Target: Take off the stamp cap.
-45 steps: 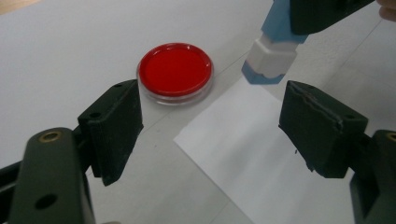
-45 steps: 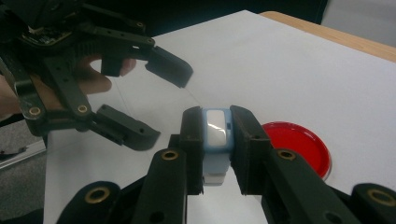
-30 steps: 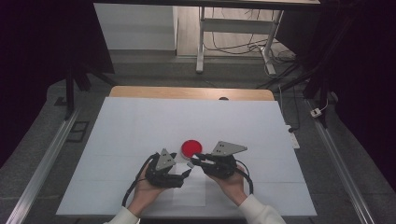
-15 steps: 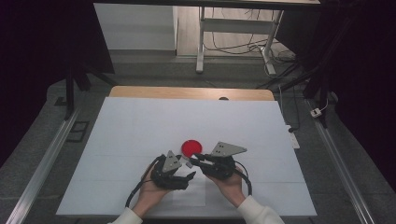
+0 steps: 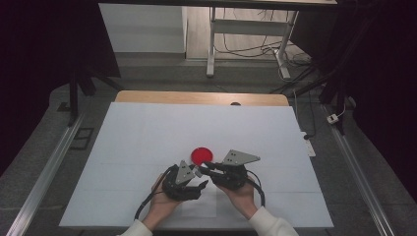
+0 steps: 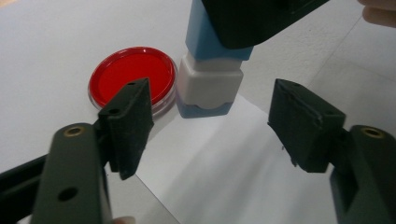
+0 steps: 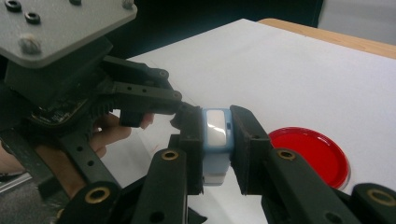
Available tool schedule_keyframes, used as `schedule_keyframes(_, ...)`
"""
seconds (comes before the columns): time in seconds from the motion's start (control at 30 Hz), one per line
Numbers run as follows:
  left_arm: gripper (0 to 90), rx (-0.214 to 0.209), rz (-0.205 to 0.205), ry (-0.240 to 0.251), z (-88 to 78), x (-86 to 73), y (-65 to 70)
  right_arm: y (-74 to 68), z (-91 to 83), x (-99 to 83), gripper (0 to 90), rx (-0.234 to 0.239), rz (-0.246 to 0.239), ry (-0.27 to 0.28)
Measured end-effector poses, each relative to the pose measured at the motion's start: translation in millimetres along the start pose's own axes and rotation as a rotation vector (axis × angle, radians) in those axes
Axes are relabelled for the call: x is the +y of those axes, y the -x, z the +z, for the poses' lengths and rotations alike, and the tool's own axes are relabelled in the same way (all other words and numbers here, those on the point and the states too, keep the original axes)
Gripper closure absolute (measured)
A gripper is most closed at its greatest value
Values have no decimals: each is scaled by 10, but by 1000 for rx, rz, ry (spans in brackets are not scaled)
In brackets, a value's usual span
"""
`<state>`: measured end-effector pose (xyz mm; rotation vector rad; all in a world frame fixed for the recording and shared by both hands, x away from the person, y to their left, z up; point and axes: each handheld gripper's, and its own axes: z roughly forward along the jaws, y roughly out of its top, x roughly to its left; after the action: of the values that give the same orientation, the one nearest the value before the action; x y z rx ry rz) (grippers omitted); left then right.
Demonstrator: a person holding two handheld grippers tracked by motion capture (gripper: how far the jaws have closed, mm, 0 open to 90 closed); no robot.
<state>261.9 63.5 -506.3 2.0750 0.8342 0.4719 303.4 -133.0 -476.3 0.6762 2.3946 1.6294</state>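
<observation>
A blue and white stamp [image 7: 215, 128] stands upright with its base on a white paper sheet [image 6: 224, 168]. My right gripper [image 7: 217, 135] is shut on the stamp's upper body. A round red ink pad [image 5: 200, 156] lies just beyond it and touches nothing. My left gripper [image 6: 212, 126] is open and faces the stamp [image 6: 210, 79] from close by. Its jaws have just been closing. The stamp's base is ahead of the pads, not between them. In the high view the left gripper [image 5: 199, 178] and the right gripper [image 5: 202, 168] meet tip to tip.
The white table cover [image 5: 147, 128] stretches wide on all sides, with a wooden edge [image 5: 196, 97] at the back. Metal rails run along both sides of the table. A person's hand [image 7: 109, 133] holds the left gripper close behind the stamp.
The left gripper has shifted slightly right, toward the stamp, and its jaws stand narrower. The right gripper and the stamp have kept still.
</observation>
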Motion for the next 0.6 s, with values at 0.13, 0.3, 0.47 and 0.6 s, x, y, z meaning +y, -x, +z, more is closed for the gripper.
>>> schedule_keyframes(0.13,394,23,11,6,8,-8,16,-3,-3,1,751,5,12,8)
schedule_keyframes(0.3,508,34,21,5,12,-11,23,1,-9,-1,751,5,19,11)
schedule_keyframes(0.47,561,39,28,-2,30,-14,34,4,-13,-6,751,3,26,15)
schedule_keyframes(0.6,588,46,30,-6,35,-15,37,10,-15,-8,751,5,31,17)
